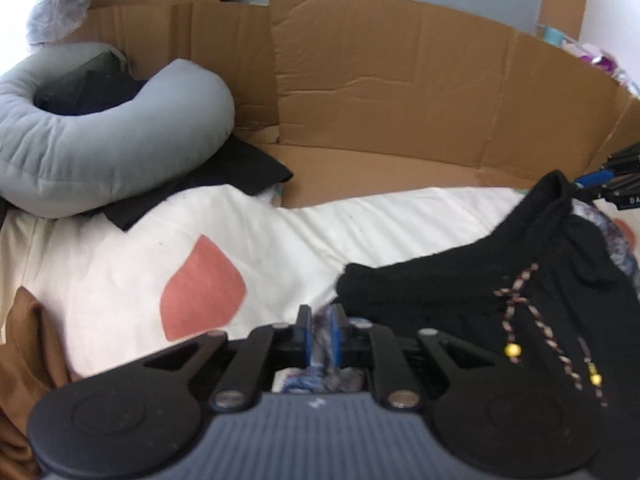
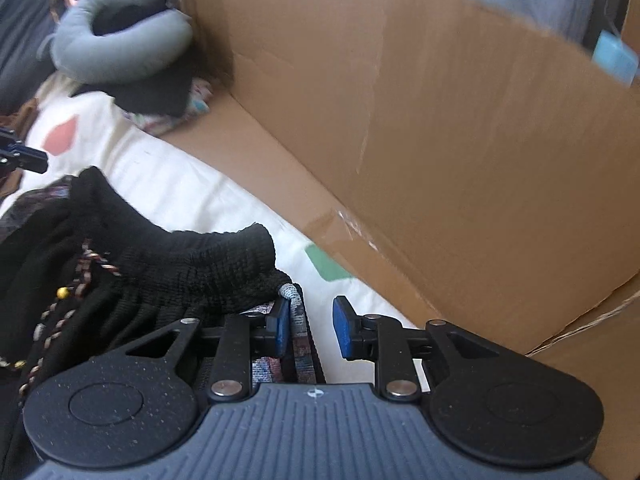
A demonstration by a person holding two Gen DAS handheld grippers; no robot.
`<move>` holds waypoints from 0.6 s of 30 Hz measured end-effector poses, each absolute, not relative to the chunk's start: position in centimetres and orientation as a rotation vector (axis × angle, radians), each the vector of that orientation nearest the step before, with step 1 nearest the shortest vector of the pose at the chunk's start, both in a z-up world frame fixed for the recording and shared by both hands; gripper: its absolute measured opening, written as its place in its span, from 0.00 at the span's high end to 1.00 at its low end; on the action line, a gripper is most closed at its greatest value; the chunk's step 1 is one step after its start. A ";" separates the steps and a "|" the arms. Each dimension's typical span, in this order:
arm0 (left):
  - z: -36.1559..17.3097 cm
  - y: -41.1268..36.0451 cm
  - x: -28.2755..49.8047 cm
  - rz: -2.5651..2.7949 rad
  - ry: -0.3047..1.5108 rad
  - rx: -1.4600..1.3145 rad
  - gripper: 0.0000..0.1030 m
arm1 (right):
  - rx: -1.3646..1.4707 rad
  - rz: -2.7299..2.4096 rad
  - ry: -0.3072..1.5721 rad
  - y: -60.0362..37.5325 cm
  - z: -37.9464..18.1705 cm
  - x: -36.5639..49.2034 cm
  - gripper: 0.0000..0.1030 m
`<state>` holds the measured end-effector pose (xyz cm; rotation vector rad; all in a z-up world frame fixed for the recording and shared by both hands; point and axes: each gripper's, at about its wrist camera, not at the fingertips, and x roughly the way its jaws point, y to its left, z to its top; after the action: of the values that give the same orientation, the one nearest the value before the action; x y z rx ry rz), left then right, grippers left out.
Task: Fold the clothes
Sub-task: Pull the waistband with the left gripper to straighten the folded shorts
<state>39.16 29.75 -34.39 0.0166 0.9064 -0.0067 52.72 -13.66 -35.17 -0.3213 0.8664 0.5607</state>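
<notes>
Our left gripper (image 1: 320, 332) pinches the black garment's (image 1: 460, 300) patterned fabric; our right gripper (image 2: 310, 326) stands parted, cloth against one pad, near the bedsheet's (image 1: 120, 264) cardboard-side edge.

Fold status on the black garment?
Done: nothing looks folded; the black garment lies bunched on the white sheet. In hand: left gripper has patterned fabric between its pads; right gripper stands open beside the waistband. Left: the whole fold.

A home bedroom: a cream bedsheet (image 1: 248, 232) with coloured patches, grey U-shaped pillow (image 1: 100, 152) at ten o'clock, cardboard sheets (image 1: 400, 80) propped behind.
</notes>
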 end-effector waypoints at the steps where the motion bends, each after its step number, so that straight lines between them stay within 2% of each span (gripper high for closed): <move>1: -34.5 29.6 38.8 -0.010 0.911 0.017 0.89 | -0.331 0.563 0.849 -13.7 -34.8 52.2 0.71; 7: -35.5 29.2 36.9 -0.003 0.942 -0.010 0.90 | -0.399 0.518 0.850 -14.9 -34.6 51.4 0.70; 14: -37.1 29.8 35.4 0.007 0.961 -0.060 0.90 | -0.258 0.582 0.854 -16.5 -34.3 49.9 0.70; 18: -38.4 30.5 35.5 0.035 0.977 -0.064 0.94 | -0.271 0.639 0.885 -14.6 -36.2 48.8 0.70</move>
<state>35.45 30.47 -38.40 -0.0638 0.9774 0.0349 48.76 -14.64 -36.21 -0.2711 0.8848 0.6386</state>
